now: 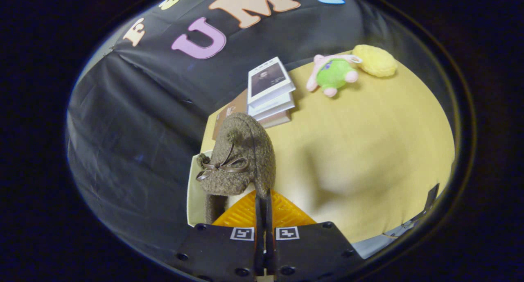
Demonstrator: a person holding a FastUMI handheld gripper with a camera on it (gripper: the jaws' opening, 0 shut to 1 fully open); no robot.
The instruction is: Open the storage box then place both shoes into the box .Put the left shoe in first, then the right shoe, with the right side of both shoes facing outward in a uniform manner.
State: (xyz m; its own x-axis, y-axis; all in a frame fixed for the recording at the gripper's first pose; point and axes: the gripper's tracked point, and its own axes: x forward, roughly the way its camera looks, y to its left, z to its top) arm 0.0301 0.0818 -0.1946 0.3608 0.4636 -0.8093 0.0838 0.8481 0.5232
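A brown fuzzy shoe (239, 151) with a thin ribbon bow hangs tilted just ahead of my gripper (264, 199). Both fingers are pinched on its rim, so the gripper is shut on it. Right behind and below the shoe is a cream box (195, 192) standing at the table's left edge, beside the black cloth wall. A strip of the same brown fuzz (211, 208) shows low against the box; I cannot tell whether it belongs to the held shoe or to a second one. The shoe hides the inside of the box.
A stack of books (270, 91) lies on the wooden table (368, 143) beyond the shoe. Farther back right are a green and pink plush toy (333, 73) and a yellow plush pad (374, 61). A soft shadow falls mid-table.
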